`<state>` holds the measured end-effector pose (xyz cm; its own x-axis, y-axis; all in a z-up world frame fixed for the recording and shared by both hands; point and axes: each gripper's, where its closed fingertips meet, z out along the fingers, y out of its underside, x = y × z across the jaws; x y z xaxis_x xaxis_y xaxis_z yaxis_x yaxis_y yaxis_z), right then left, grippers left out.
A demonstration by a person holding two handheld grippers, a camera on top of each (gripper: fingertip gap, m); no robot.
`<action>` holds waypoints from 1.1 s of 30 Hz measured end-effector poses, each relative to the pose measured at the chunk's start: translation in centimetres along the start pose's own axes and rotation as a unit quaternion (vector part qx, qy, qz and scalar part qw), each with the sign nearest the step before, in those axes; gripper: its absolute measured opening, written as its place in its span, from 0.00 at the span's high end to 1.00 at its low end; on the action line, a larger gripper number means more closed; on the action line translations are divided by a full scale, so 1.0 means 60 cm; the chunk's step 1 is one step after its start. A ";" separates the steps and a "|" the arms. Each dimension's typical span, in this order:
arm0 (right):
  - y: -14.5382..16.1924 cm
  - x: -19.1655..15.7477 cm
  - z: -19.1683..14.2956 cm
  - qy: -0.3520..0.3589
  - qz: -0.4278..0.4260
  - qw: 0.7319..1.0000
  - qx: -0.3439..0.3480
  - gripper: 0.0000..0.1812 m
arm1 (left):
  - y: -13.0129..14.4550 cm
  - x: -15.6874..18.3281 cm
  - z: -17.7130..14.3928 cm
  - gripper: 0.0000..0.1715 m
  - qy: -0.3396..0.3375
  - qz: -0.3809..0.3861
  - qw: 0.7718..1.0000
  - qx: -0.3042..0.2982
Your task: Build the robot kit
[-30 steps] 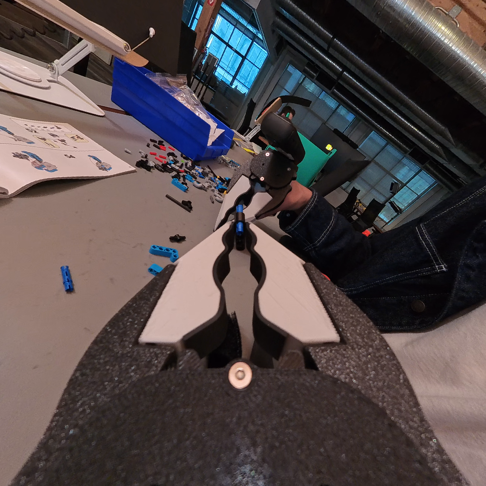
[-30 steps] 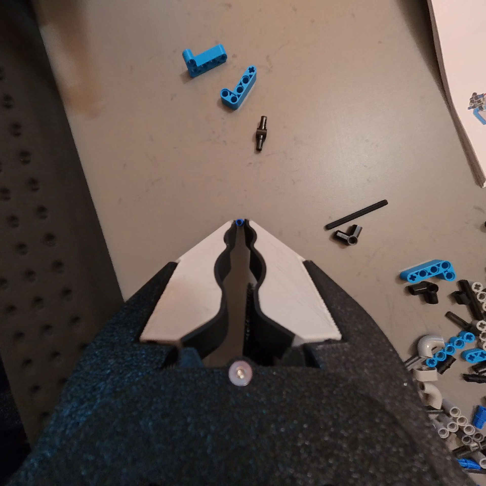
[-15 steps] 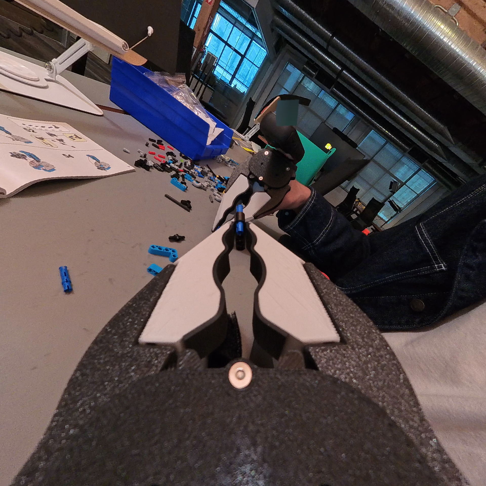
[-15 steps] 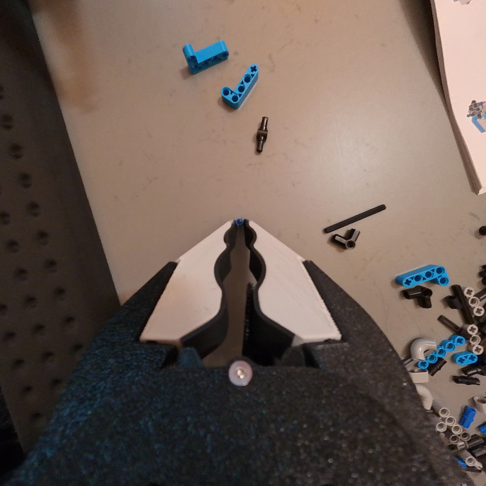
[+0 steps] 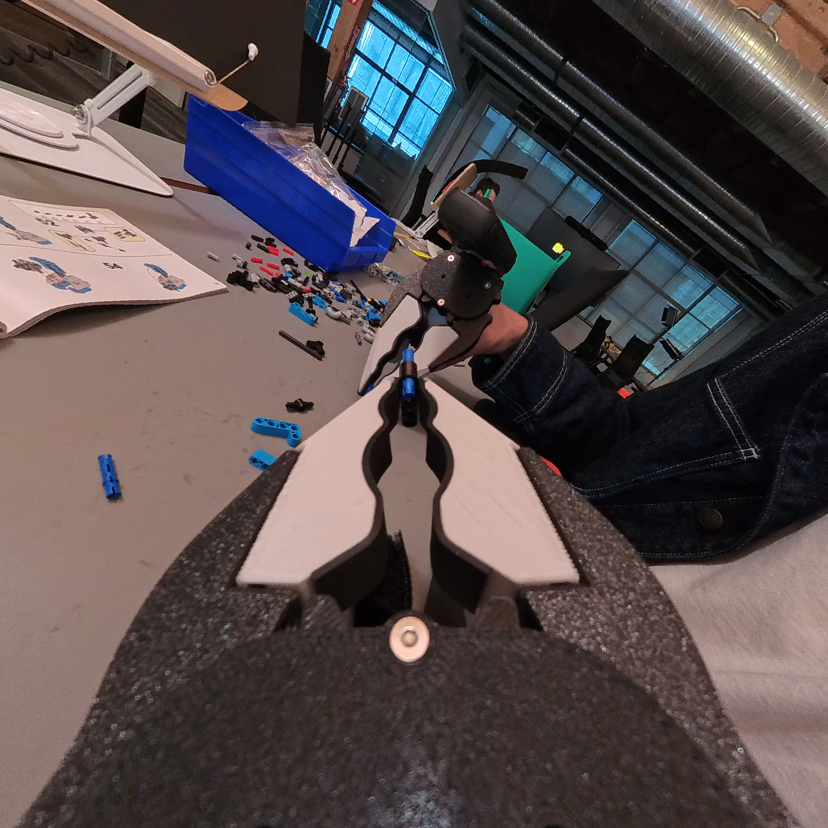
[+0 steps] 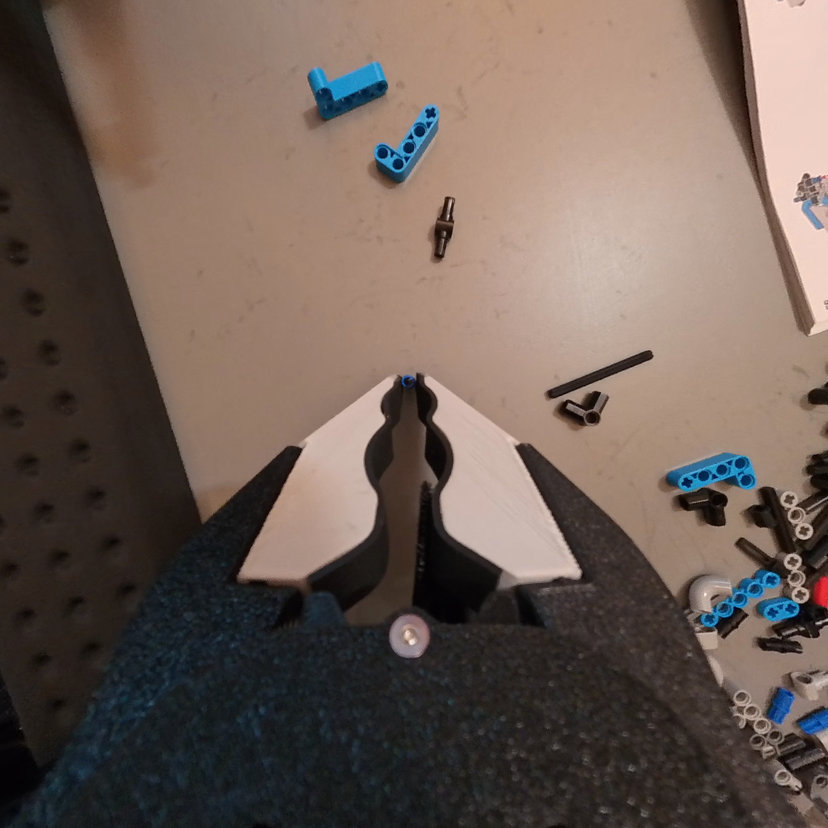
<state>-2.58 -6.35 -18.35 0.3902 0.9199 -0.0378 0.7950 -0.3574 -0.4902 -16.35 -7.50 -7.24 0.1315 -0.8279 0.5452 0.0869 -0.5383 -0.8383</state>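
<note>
Two grippers meet over your grey table [image 6: 269, 291]. Your left gripper [image 5: 408, 394] clenches a small black-and-blue connector piece [image 5: 407, 401] at its tips. Your right gripper [image 6: 408, 380] pinches a blue pin [image 6: 407, 381], seen end-on, directly above that piece. Below it lie two blue L-shaped beams [image 6: 405, 141], a black pin [image 6: 443, 226] and a black axle [image 6: 600, 374]

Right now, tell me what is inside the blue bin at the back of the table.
Crumpled clear plastic bags rise above the blue bin. Its near wall hides whatever lies below them.
</note>
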 end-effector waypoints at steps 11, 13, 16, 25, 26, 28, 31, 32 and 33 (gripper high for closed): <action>-0.124 -0.032 -0.045 -0.054 0.023 0.978 0.198 0.98 | -0.016 0.014 -0.010 0.96 0.034 -0.016 0.999 0.027; -0.220 -0.081 -0.097 -0.155 0.059 0.918 0.361 0.98 | -0.024 0.022 -0.014 0.96 0.057 -0.033 0.997 0.041; -0.296 -0.119 -0.120 -0.220 0.084 0.854 0.464 0.99 | -0.037 0.039 -0.023 0.96 0.098 -0.053 0.992 0.063; -0.325 -0.141 -0.098 -0.235 0.079 0.853 0.459 0.99 | -0.046 0.047 -0.030 0.96 0.125 -0.075 0.986 0.079; -0.324 -0.142 -0.098 -0.238 0.078 0.852 0.459 0.99 | -0.046 0.048 -0.031 0.96 0.127 -0.075 0.986 0.079; -0.323 -0.144 -0.099 -0.240 0.072 0.854 0.457 0.99 | -0.044 0.048 -0.030 0.96 0.128 -0.076 0.986 0.076; -0.318 -0.146 -0.093 -0.221 0.046 0.868 0.441 0.99 | -0.039 0.046 -0.028 0.97 0.134 -0.095 0.984 0.066; -0.316 -0.144 -0.091 -0.214 0.040 0.874 0.434 0.98 | -0.036 0.044 -0.027 0.97 0.130 -0.094 0.985 0.062; -0.314 -0.146 -0.092 -0.223 0.038 0.875 0.429 0.99 | -0.035 0.046 -0.026 0.97 0.132 -0.090 0.985 0.060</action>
<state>-18.42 -8.59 -4.00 0.0558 0.9384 -0.3411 0.0588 -0.3442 -0.9371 -17.71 -8.91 -3.94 -0.1575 -0.7411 0.6526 0.2036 -0.6710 -0.7129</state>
